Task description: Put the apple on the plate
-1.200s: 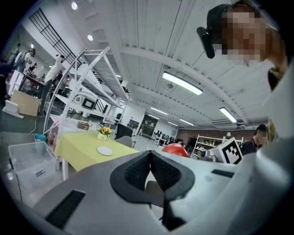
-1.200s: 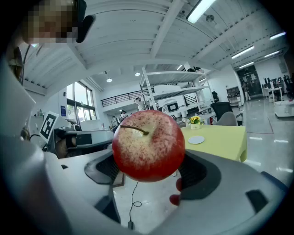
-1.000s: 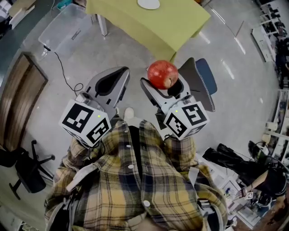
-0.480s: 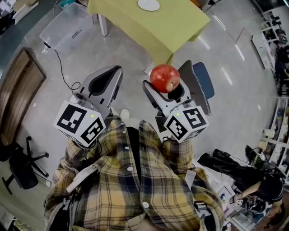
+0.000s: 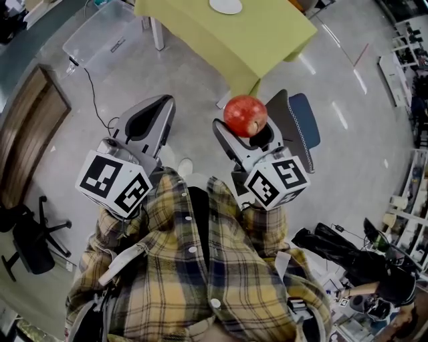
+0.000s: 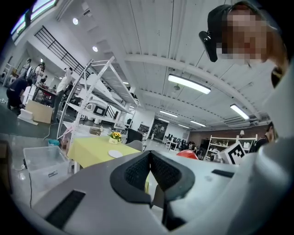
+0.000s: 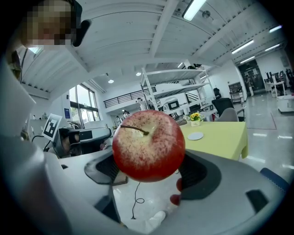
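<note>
A red apple (image 5: 245, 115) sits clamped between the jaws of my right gripper (image 5: 246, 127), held chest-high over the floor. In the right gripper view the apple (image 7: 148, 146) fills the middle, stem up, with the dark pads (image 7: 195, 172) pressed on both sides of it. The white plate (image 5: 226, 5) lies on the yellow-green table (image 5: 227, 37) some way ahead, and it shows small in the distance as plate (image 7: 195, 136). My left gripper (image 5: 160, 107) hangs beside the right one, shut and holding nothing; its pads (image 6: 138, 172) meet.
A clear plastic bin (image 5: 100, 37) stands left of the table, with a black cable (image 5: 93, 100) trailing over the floor. A grey-blue chair (image 5: 297, 123) is just right of the apple. A black office chair (image 5: 30, 240) and a wooden panel (image 5: 27, 133) are at the left. Yellow flowers (image 7: 196, 116) stand on the table.
My left gripper has drifted a little to the left. The right gripper keeps the apple and has hardly moved. The floor and table have shifted slightly in view.
</note>
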The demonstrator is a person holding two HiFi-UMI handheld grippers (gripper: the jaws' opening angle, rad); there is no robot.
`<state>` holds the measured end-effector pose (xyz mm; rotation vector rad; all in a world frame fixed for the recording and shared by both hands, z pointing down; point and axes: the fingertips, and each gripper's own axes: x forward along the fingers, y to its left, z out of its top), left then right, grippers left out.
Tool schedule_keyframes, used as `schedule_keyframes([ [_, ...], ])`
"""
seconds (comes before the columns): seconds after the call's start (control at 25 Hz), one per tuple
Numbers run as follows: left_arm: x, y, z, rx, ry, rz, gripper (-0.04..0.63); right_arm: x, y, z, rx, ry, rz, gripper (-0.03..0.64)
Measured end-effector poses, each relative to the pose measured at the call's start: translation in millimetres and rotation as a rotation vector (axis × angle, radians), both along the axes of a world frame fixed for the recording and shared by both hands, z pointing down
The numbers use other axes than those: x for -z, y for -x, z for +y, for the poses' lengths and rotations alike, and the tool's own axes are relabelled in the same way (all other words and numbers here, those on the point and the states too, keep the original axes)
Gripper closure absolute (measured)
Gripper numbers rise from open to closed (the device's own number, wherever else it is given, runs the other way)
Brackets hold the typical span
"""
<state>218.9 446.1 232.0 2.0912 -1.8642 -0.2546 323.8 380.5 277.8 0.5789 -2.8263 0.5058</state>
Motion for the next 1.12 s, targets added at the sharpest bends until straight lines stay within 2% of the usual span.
schedule_keyframes([
  [0.32, -6.3, 36.9, -24.8, -0.013, -0.006, 0.006, 0.588, -6.5, 33.4, -23.7, -0.016, 0.0, 0.019, 0.235],
  [0.72, -5.3, 142.1, -79.8, -0.053, -0.013, 0.034, 0.588, -3.8, 129.9, -70.5, -0.063, -0.009, 0.051, 0.235],
  [0.96, -3.6, 169.4, -101.5, -0.104, -0.01, 0.045, 0.588, -2.9, 151.6, -86.8, -0.116, 0.004, 0.064, 0.235],
  [1.12, -16.3, 205.8, -112.8, -0.147, 0.016, 0.055, 0.588, -13.6, 186.6, -98.4, -0.165, 0.024, 0.072, 0.235],
])
